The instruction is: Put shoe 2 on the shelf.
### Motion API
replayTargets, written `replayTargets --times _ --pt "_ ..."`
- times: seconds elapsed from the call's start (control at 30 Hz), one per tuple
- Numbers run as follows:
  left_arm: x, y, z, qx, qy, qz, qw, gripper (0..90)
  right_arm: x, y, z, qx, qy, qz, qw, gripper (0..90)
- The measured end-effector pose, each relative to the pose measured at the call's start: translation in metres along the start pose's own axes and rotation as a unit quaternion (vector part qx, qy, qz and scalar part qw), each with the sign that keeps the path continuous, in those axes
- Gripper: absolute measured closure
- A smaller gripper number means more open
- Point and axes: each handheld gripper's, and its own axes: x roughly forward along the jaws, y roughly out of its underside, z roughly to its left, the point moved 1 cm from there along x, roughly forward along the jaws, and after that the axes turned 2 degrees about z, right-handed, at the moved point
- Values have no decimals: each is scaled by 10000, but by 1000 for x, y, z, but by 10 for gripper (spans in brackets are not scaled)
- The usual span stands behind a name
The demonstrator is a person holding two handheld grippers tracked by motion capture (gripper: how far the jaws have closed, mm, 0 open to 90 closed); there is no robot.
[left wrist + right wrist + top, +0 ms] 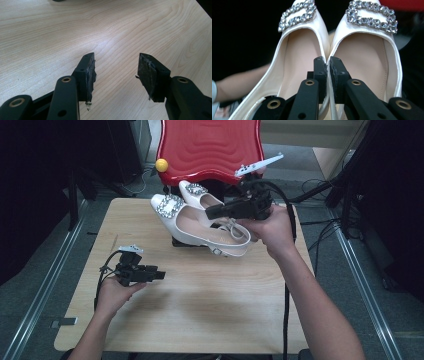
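While the left hand-held gripper (159, 275) waits low over the bare wooden desk (200, 305) with its jaws spread wide and nothing between them, the right hand-held gripper (210, 213) is clenched on a pair of white slingback pumps, pinching together the two inner side walls where the shoes meet. In the right gripper view the jaws stand pressed close with the thin edges of the left-hand pump (294, 52) and the right-hand pump (367, 55) caught between them, and the rhinestone buckles (372, 16) lie straight ahead of the fingertips. From above, the pair (200, 222) hangs lifted over the far part of the desk, in front of a red chair (210, 145), heels toward the holding hand, toes pointing away from it and to its left. The shoes' long axis runs in line with the right jaws, so any set-down seems likely to follow that line. The right hand has them; the left hand-held gripper is well apart, nearer the person, and looks free to help.
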Motion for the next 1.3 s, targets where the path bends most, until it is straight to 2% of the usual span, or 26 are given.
replayTargets --times 0.27,0.37,0.57,0.83,1.03,1.07,1.17,1.3 --pt "1 0 0 6 -7 34 10000 481 -19 -25 2 135 52 -670 9976 863" --pt "2 0 0 22 0 53 10000 482 -24 -36 0 215 36 -997 9948 863" --pt "3 1 0 25 -18 86 10000 483 -24 -54 -11 438 -52 -1450 9885 864" --pt "4 1 0 26 -7 84 10000 484 -19 -75 -31 778 72 -1746 9815 864" --pt "5 1 -1 20 26 68 10000 484 -20 -83 -50 1204 186 -2078 9705 864" --pt "5 0 -1 50 35 74 10000 484 -20 -84 -52 1240 197 -2098 9696 864" --pt "6 0 -2 39 60 81 9999 484 -22 -90 -58 1415 354 -2220 9641 864" --pt "7 0 -2 53 69 105 9999 484 -25 -99 -65 1581 434 -2424 9562 864"
